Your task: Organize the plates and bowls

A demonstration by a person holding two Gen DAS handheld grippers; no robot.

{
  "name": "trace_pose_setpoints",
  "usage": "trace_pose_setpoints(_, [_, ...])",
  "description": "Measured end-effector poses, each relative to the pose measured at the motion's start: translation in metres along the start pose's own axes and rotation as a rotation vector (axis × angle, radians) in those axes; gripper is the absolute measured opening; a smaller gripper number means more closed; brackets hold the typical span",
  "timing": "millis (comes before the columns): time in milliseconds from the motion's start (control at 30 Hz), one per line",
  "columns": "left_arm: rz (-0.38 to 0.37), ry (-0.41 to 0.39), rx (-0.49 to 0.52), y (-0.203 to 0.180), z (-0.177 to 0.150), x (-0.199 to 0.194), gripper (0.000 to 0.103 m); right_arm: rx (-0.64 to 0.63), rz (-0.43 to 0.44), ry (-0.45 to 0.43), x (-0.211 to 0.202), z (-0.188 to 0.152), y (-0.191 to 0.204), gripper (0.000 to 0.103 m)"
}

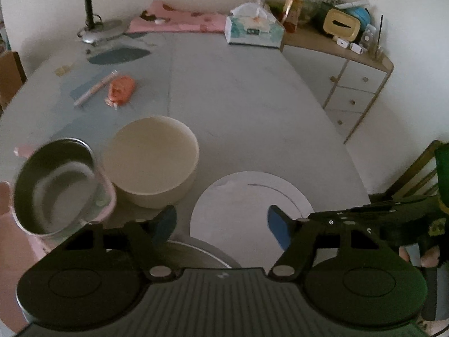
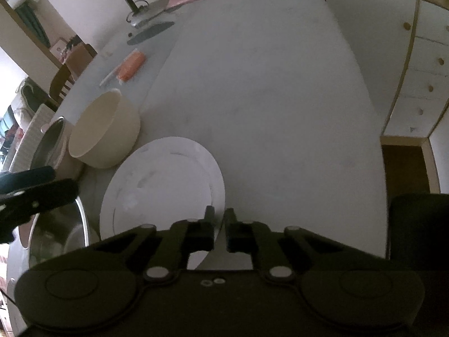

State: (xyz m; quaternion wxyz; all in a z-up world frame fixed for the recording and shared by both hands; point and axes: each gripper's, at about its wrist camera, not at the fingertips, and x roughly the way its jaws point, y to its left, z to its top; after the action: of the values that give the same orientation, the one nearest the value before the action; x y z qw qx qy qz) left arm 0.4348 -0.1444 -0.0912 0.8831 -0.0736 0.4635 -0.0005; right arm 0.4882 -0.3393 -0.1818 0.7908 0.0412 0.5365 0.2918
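Dishes unsorted: my right gripper pinches white plate rim; my left gripper wide, empty; cream bowl, steel bowl unstacked.

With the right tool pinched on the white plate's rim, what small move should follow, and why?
Probably lift the white plate slightly by its near rim: the right tool is shut on that edge, and the plate still lies flat on the table. The left tool hangs open, holding nothing.
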Motion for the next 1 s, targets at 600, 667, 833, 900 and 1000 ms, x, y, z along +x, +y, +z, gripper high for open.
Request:
trace_pose_setpoints(600, [-0.120,0.158,0.006,-0.030,0.015,0.052,0.049,0.003,-0.031,0.000,-0.038,-0.010,-0.061,0.003])
trace_pose_setpoints(667, [-0.122,0.188,0.000,-0.033,0.012,0.059,0.045,0.010,-0.024,0.007,-0.039,-0.010,-0.062,0.009])
trace_pose_setpoints(833, [-0.122,0.245,-0.032,-0.033,0.002,0.073,0.033,0.003,-0.019,0.045,-0.032,-0.013,-0.059,0.020])
trace_pose_setpoints(900, [-0.112,0.246,-0.028,-0.034,0.000,0.075,0.032,0.005,-0.016,0.053,-0.030,-0.014,-0.058,0.020])
trace_pose_setpoints(1000, [-0.127,0.252,-0.050,-0.033,0.000,0.076,0.027,0.015,-0.007,0.051,-0.029,-0.013,-0.058,0.020])
